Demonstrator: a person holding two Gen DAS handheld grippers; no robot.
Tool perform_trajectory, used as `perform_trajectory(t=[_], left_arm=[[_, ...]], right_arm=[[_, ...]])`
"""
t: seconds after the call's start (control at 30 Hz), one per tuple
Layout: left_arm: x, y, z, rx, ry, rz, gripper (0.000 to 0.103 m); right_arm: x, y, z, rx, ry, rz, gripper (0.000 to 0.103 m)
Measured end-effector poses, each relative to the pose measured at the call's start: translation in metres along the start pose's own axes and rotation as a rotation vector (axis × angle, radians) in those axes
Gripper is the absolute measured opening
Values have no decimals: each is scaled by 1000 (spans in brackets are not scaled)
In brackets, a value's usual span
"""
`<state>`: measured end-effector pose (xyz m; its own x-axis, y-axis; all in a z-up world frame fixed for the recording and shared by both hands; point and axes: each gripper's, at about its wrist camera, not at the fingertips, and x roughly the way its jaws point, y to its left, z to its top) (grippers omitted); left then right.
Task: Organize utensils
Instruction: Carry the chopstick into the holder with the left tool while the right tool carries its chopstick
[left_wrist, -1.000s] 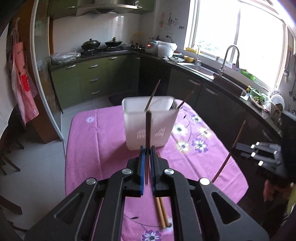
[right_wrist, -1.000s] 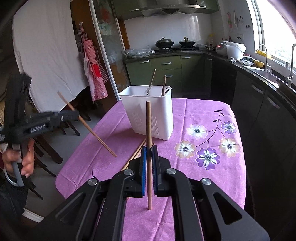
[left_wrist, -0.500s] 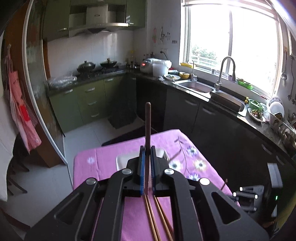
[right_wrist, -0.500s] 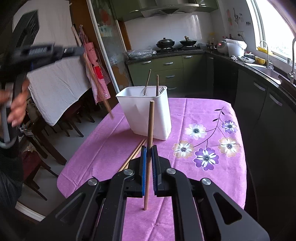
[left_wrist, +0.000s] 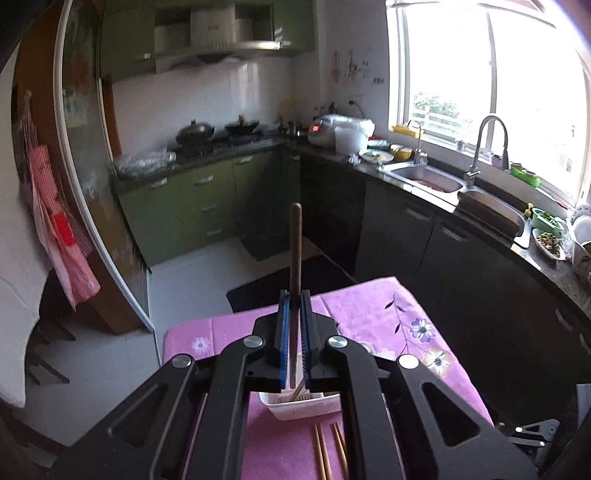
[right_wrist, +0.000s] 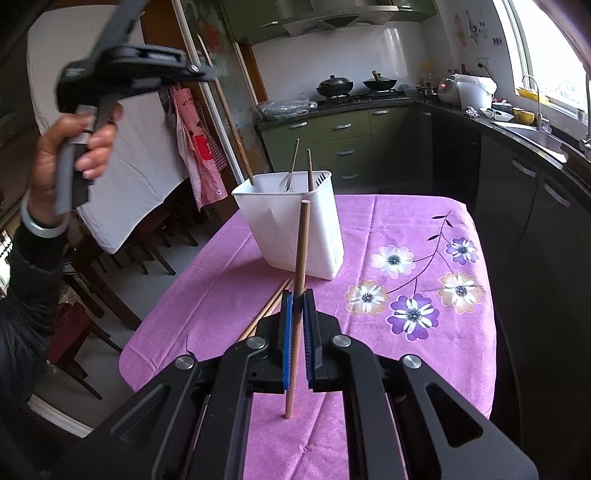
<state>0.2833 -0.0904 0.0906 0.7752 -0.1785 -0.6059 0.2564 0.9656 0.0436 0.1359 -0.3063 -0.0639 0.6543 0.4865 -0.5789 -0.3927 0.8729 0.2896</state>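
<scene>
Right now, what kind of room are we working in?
A home kitchen, most likely: woks on the stove, a sink under the window, and a rice cooker on the counter.

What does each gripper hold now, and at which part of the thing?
Each holds one chopstick. The left gripper clamps a dark chopstick at about mid-length. The right gripper clamps a lighter chopstick, also near its middle.

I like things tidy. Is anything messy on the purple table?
Yes. A few loose chopsticks lie flat on the tablecloth beside the white holder, not standing inside it like the others.
</scene>
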Motion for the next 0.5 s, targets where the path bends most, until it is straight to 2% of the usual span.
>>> perform_trajectory(t=[0.17,0.33,0.43,0.5], left_arm=[[41,9,-24,-25,88,-12,6],[68,16,-51,-45,152,-33,6],[68,22,-61,-65,162,-46,9],[57,25,-65,-74,137,-43,12]], right_arm=[[-5,5,8,-15,-13,8,7],[-13,17,33,-42,-57,39,6],[-15,29,59,-67,-87,63,6],[-17,37,79,-79,-113,73,6]])
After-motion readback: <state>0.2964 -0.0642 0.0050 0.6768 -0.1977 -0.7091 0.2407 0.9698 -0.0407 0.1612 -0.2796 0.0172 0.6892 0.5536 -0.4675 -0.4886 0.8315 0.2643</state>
